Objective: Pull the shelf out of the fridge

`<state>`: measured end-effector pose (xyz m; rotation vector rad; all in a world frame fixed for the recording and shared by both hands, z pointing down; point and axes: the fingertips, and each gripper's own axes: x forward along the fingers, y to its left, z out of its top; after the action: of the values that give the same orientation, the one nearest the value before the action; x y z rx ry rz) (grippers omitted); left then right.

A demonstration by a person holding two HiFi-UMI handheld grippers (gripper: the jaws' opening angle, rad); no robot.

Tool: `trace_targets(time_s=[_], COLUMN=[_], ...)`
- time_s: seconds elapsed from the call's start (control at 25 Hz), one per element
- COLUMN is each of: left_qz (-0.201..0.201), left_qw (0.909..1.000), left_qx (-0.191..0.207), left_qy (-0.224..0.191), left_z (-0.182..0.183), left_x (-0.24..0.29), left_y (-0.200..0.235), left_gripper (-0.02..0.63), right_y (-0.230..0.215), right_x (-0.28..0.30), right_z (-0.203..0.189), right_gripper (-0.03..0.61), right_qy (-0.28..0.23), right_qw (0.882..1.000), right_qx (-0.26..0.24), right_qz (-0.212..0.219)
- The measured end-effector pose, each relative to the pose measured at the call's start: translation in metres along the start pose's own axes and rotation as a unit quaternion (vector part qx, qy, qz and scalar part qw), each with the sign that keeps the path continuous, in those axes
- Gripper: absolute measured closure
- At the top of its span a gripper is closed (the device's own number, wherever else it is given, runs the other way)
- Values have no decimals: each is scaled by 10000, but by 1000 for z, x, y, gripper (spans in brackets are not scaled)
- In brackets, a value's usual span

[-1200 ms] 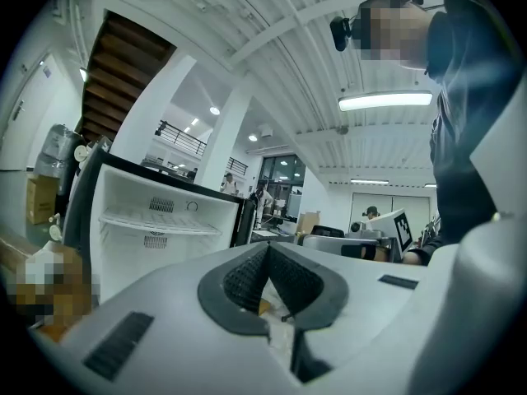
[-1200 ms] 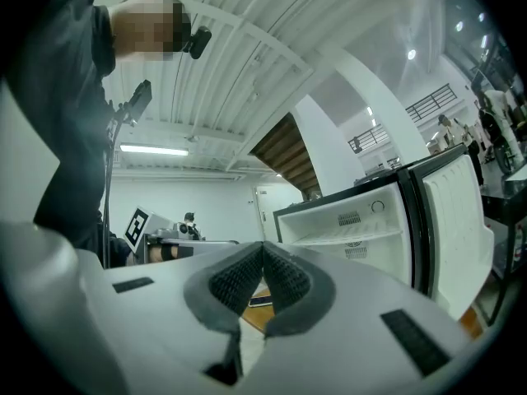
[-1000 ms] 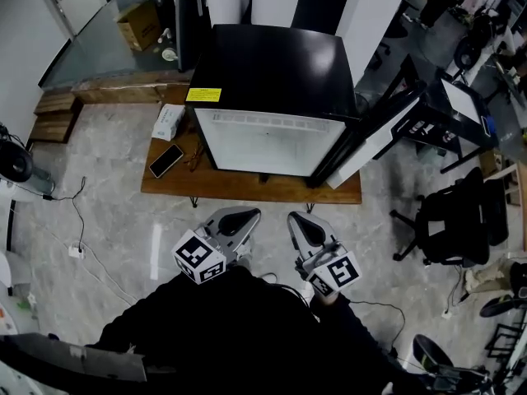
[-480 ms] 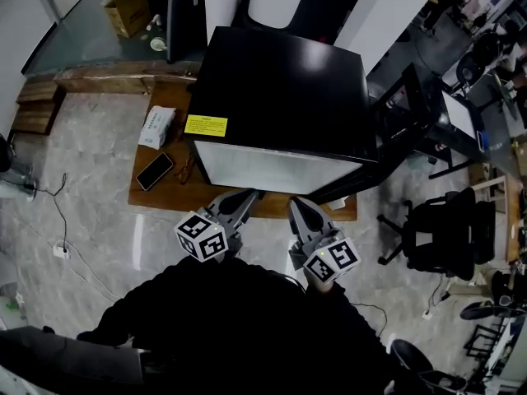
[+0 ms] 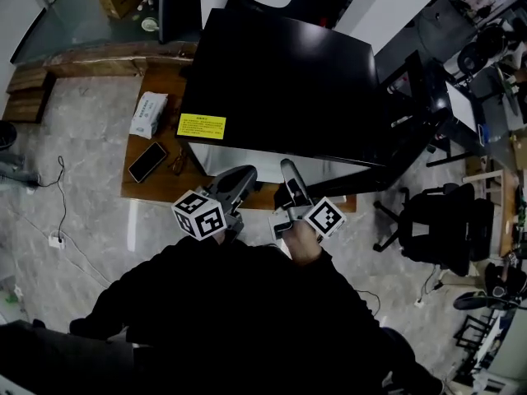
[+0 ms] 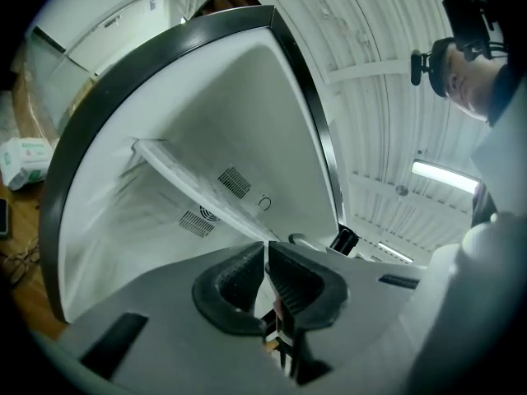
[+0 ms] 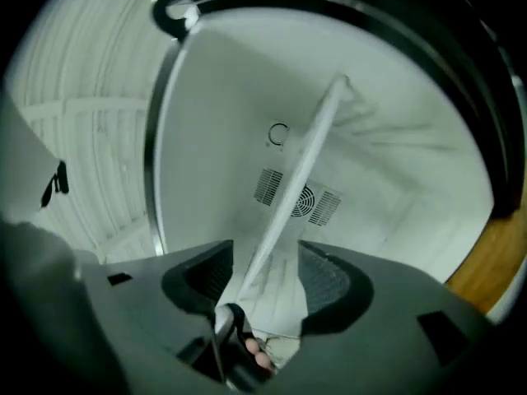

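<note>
The black fridge stands open on a low wooden desk, and the white shelf sits inside it, across the cavity. The right gripper has just been opening its fingers; the shelf's front edge runs between them, unclamped. The left gripper hovers at the opening, fingers closed together on nothing.

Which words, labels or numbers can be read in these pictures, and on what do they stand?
Yellow label on the fridge: print too small to read.
White pack on the wooden board: print blurred, unreadable.
No other text is legible in any view.
</note>
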<state>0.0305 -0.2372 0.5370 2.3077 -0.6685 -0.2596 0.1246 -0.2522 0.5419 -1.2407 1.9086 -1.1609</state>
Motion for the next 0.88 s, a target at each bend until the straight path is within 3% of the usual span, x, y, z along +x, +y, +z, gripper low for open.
trace_targets(time_s=[0.16, 0.32, 0.44, 0.6, 0.64, 0.76, 0.88], left_qz=[233, 344, 408, 388, 382, 374, 330], left_qw=[9995, 9980, 9966, 9943, 9941, 9939, 9939], left_qx=[176, 532, 717, 996, 1011, 1035, 1044], left_qy=[-115, -20, -9, 37, 45, 92, 161], left_z=[7, 7, 11, 16, 16, 15, 12], left_x=[-5, -13, -18, -22, -23, -27, -31], left_y=[8, 12, 12, 10, 10, 12, 11], left_gripper=[606, 607, 607, 607, 607, 607, 607], right_y=[-21, -26, -32, -35, -35, -36, -39], right_x=[32, 67, 82, 94, 95, 94, 94], right_z=[3, 3, 7, 18, 20, 22, 23], right_gripper=[318, 316, 316, 404, 467, 535, 543], right_qy=[-436, -830, -1128, -1567, -1650, -1816, -1961], right_qw=[9930, 9833, 9776, 9705, 9695, 9661, 9602], right_qx=[1087, 1616, 1749, 1774, 1748, 1742, 1919], right_qz=[-141, -108, -313, -461, -480, -577, -515])
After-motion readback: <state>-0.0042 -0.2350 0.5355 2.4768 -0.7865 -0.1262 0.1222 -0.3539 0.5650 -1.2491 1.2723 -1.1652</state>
